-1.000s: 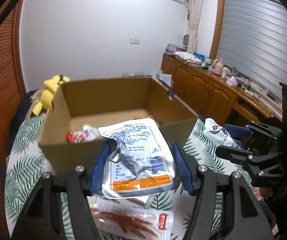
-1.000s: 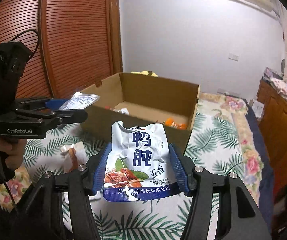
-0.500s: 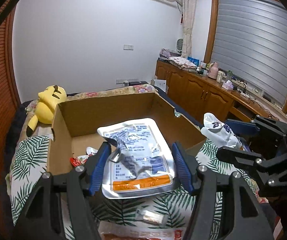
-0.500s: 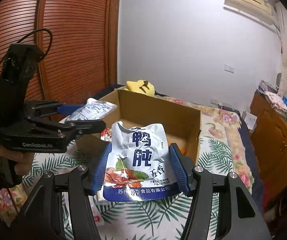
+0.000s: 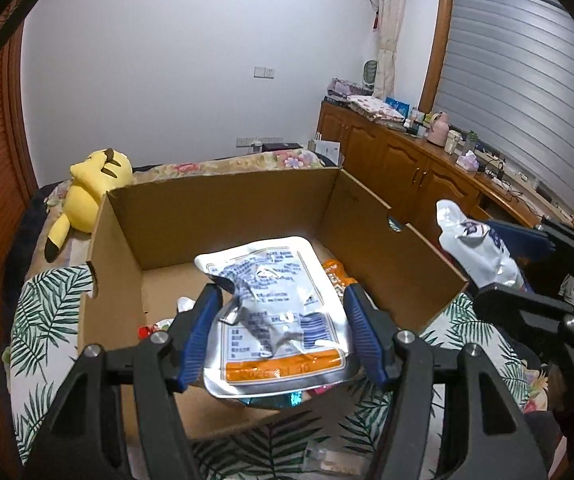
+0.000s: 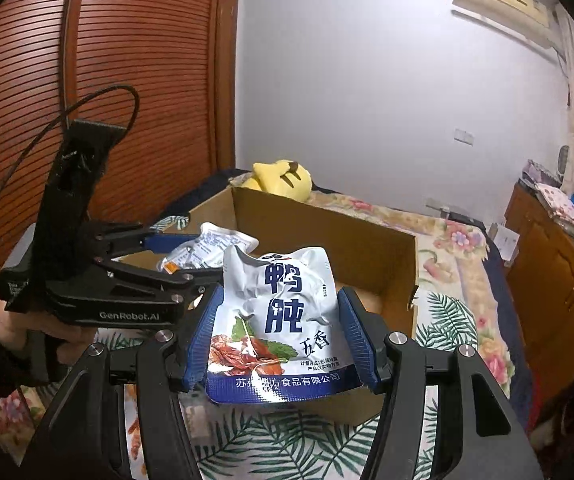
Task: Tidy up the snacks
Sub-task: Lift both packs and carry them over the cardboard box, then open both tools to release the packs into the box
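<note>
Over the open cardboard box (image 5: pixel 223 216), the left gripper (image 5: pixel 283 332) pinches a silver pouch (image 5: pixel 275 312) while the right gripper (image 6: pixel 281 340) pinches a blue-and-white pouch (image 6: pixel 279 320).

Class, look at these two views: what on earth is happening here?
A person is sorting snacks into a cardboard box on a bed. The left gripper holds a silver pouch with an orange strip over the box's near edge. The right gripper holds a white and blue pouch just in front of the box. A few packets already lie inside. Neither pouch has been dropped yet.
</note>
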{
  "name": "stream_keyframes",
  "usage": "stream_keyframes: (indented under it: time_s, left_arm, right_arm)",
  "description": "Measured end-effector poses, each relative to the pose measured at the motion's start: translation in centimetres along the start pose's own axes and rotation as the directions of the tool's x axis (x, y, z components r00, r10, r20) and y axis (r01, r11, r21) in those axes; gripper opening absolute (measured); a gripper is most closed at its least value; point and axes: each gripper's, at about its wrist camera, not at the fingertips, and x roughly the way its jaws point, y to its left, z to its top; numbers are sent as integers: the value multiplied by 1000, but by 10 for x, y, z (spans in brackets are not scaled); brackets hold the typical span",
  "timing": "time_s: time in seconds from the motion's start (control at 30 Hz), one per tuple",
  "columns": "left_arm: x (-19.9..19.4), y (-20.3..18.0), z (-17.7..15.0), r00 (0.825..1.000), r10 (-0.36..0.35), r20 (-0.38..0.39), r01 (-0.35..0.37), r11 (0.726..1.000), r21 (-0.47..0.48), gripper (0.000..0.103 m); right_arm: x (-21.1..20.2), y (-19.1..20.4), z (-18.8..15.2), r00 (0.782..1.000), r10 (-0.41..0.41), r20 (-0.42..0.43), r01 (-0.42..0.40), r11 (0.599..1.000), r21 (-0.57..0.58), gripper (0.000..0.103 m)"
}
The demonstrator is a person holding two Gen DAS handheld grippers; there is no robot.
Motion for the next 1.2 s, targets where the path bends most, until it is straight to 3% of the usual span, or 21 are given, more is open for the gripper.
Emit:
stream_keyframes:
  time_s: [0.83,1.07,1.2]
  left_arm:
    - [49,-1,2,994,34,-104,-31,999,33,64]
    - [53,1,0,994,49,-101,-46,999,24,65]
    - [50,7,-1,995,53,-84,-52,999,11,71]
  right_arm:
    - [68,-31,-8,996,-6,-86,12,998,66,60]
    - [82,-45,-9,993,4,-116,10,993,115,60]
    - [94,-49,-10,991,22,-136,-4,991,136,60]
